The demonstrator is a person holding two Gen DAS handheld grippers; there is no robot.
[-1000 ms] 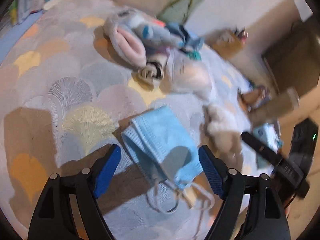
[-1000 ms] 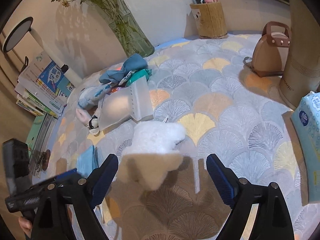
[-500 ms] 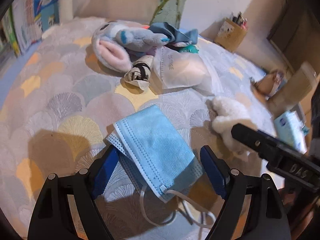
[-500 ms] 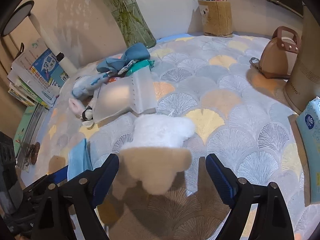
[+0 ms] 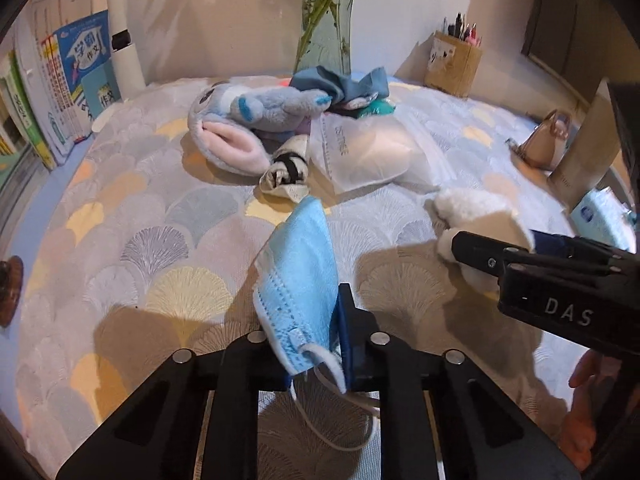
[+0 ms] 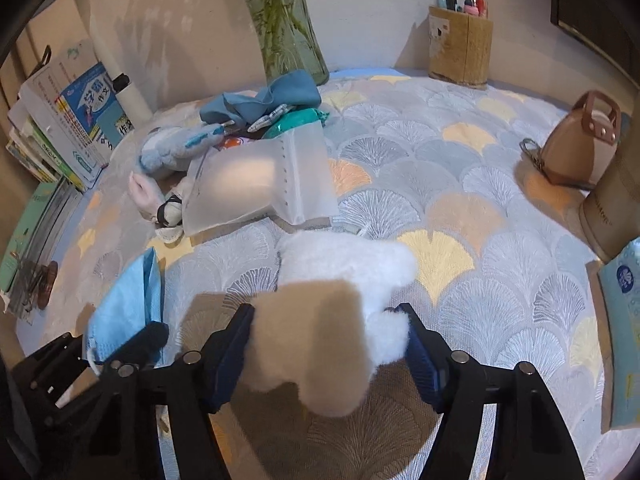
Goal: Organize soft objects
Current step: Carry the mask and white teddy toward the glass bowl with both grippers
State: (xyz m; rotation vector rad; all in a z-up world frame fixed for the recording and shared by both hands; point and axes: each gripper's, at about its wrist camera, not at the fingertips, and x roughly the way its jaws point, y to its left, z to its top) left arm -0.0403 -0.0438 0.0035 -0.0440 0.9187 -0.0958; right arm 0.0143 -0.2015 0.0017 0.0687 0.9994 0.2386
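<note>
I count one blue face mask [image 5: 298,276] and one white fluffy toy [image 6: 340,300]. I see one grey bunny toy [image 5: 248,120], one rolled sock [image 5: 286,172] and one see-through pouch [image 6: 256,184]. There is one blue cloth [image 6: 264,98], one glass vase [image 6: 286,20], one pen cup [image 6: 460,48], one small brown bag [image 6: 580,148] and one tissue pack [image 6: 622,320].

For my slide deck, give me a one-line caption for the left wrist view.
Left tongs clamp a folded light-blue surgical face mask above the fan-patterned tablecloth.
</note>
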